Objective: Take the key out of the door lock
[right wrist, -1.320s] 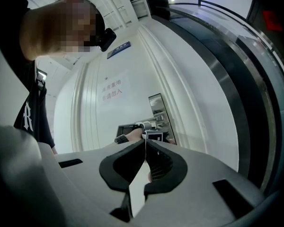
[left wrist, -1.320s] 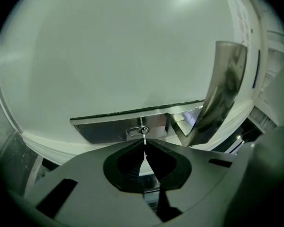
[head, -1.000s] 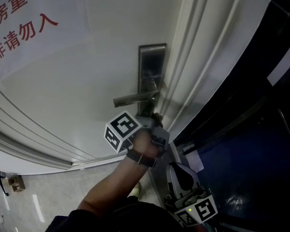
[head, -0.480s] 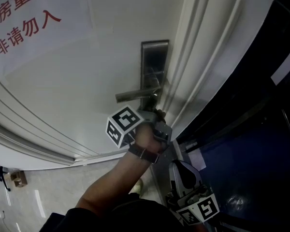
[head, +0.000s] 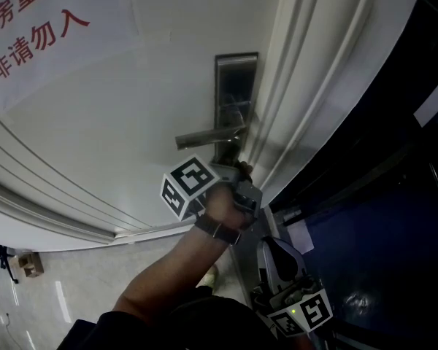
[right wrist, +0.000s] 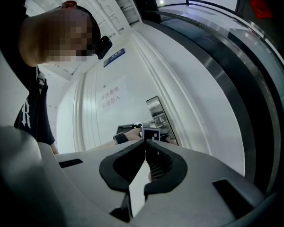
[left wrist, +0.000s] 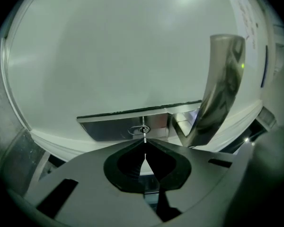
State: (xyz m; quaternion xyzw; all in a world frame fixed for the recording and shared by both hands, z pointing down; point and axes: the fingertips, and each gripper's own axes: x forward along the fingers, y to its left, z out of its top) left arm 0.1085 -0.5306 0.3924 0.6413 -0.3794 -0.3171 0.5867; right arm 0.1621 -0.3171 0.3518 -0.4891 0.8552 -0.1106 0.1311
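A steel lock plate [head: 236,86] with a lever handle [head: 208,135] sits near the white door's [head: 117,122] right edge. My left gripper [head: 241,172] is pressed up to the plate's lower end, below the lever. In the left gripper view the jaws of the left gripper [left wrist: 145,142] are shut on a thin key [left wrist: 145,135], seen edge-on. The key's blade reaches into the keyhole [left wrist: 141,129]. The lever [left wrist: 222,89] curves up at the right. My right gripper [head: 269,248] hangs low and back from the door. This right gripper [right wrist: 145,142] is shut with nothing in it.
A paper notice with red characters [head: 36,20] hangs on the door's upper left. The white door frame [head: 306,86] runs along the lock's right side, with a dark glass wall [head: 379,217] beyond it. Pale floor tiles [head: 58,290] lie below.
The head view has shifted slightly, so the lock sits a little higher and further right. My left gripper stays at the keyhole and the right gripper stays low.
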